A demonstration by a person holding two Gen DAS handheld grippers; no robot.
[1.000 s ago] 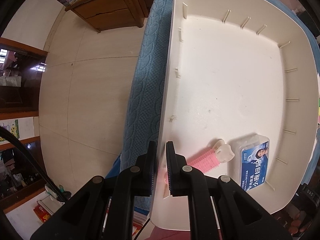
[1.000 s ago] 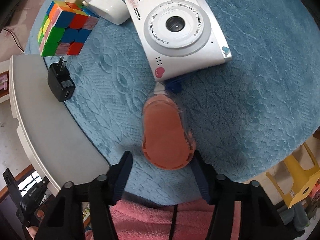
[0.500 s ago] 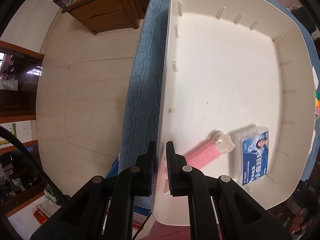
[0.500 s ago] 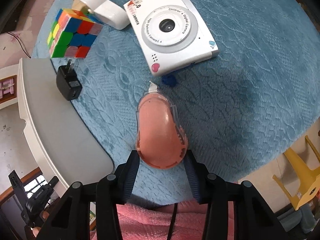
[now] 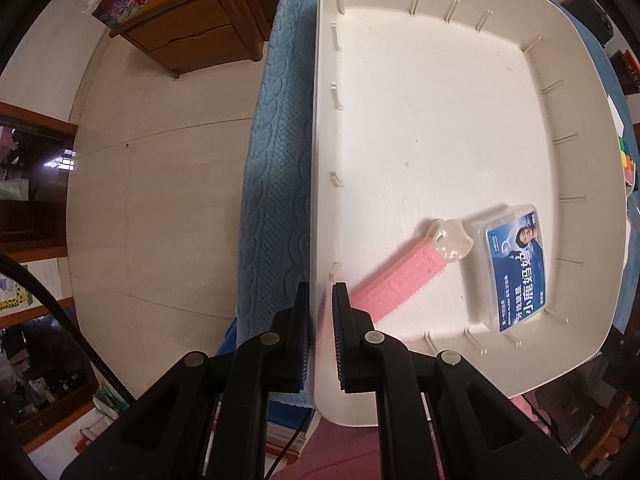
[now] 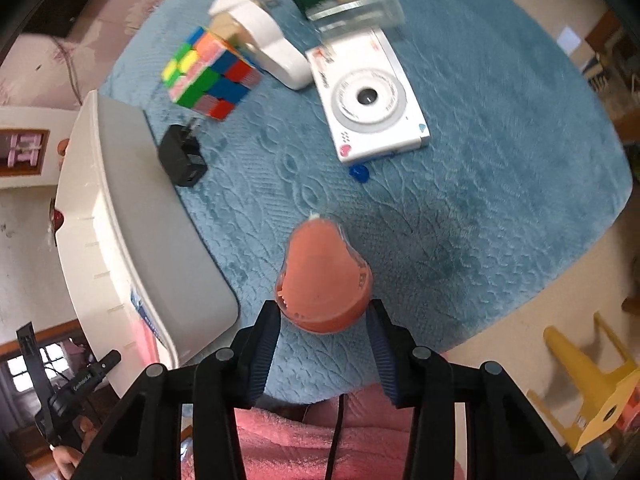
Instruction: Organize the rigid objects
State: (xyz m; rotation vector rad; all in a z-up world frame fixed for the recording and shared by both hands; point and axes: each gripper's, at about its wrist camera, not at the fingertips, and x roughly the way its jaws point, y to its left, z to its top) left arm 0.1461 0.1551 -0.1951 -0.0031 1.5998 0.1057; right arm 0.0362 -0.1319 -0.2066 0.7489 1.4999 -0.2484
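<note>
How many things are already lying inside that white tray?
2. A pink comb-like item lies near the tray's near-left edge, by the left gripper. A blue-labelled clear box sits just right of it, near the right wall. Nothing else shows inside.

We are in a home, most likely a living room or bedroom. We see a wooden cabinet (image 5: 192,28) with drawers on a pale floor (image 5: 160,200), with a colourful box (image 5: 124,2) on top. We work over a quilted blue blanket (image 6: 460,200) strewn with household odds and ends: a toy camera (image 6: 370,98), a puzzle cube (image 6: 208,74) and a phone charger (image 6: 182,156). A child's yellow plastic stool (image 6: 592,384) stands on the floor nearby.
</note>
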